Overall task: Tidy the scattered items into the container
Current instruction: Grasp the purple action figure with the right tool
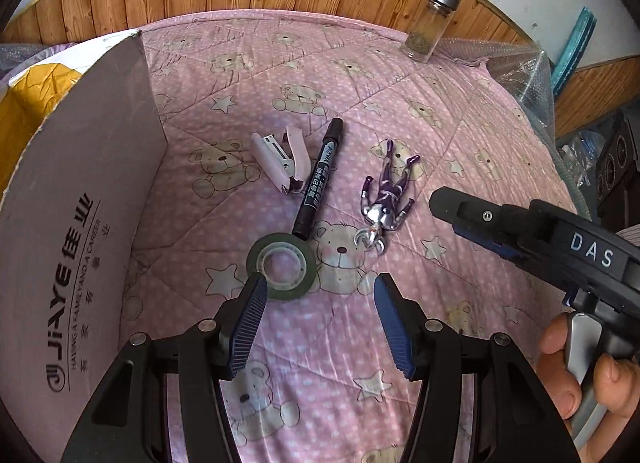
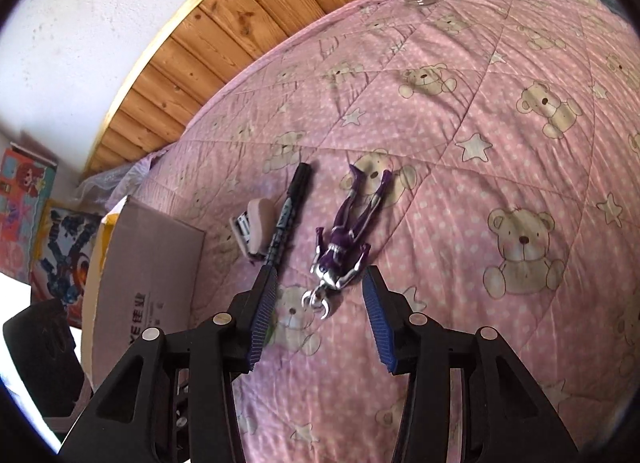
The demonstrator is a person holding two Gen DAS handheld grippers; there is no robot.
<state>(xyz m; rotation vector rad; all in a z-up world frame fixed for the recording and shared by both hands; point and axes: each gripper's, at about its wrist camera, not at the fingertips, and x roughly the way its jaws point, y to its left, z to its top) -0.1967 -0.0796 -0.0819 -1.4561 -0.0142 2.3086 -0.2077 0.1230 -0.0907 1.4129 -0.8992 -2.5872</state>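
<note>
Pick phase. Both grippers spread, empty. Right gripper (image 2: 318,305) lines up on toy figure (image 2: 344,247), center frame; next: lower, straddle torso, close. Left gripper (image 1: 318,307) near tape roll (image 1: 281,266). Box (image 1: 80,203) at left.

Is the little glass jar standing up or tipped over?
Standing up. The glass jar sits on its base at the quilt's far edge, its silver lid on top.

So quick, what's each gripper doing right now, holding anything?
Left gripper: open, holding nothing, its tips by the tape roll.
Right gripper: open, holding nothing, poised over the toy figure.
</note>
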